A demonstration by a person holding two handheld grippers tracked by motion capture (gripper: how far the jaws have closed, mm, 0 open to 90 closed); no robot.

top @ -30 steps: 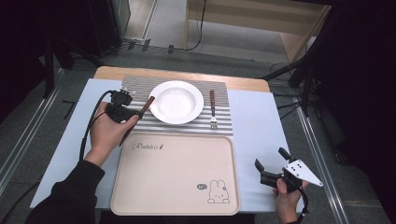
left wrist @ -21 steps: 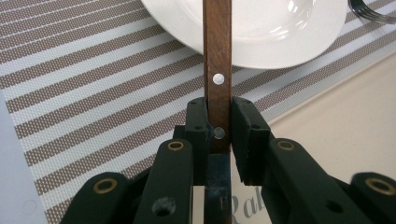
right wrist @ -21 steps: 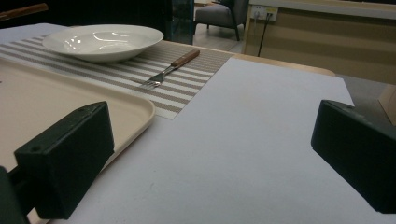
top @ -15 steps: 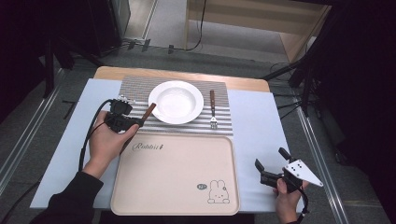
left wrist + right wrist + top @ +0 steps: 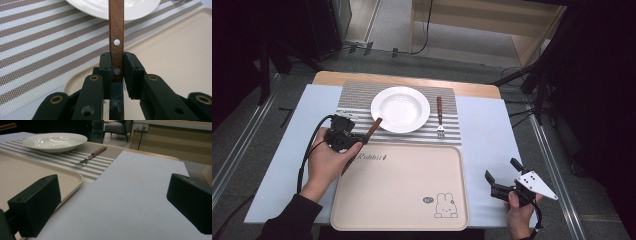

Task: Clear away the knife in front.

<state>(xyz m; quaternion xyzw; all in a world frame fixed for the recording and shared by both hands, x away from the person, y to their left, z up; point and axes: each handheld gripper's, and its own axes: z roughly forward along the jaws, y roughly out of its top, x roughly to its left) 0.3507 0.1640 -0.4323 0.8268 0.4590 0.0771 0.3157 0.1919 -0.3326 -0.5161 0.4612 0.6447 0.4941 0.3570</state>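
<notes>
From above, the left gripper [image 5: 346,139] is holding a knife [image 5: 373,128] by its brown handle, sitting over the tray's [image 5: 402,200] top left corner, with the handle tip pointing at the plate [image 5: 400,108]. A fork [image 5: 439,116] is lying on the striped mat [image 5: 357,95], right of the plate. The right gripper [image 5: 503,181] is resting near the table's right edge, jaws standing wide. In the left gripper view, the jaws are squeezing the knife [image 5: 116,37] handle from both sides. In the right gripper view, the wide jaws are holding nothing, with the fork [image 5: 90,157] and plate [image 5: 55,142] far ahead.
</notes>
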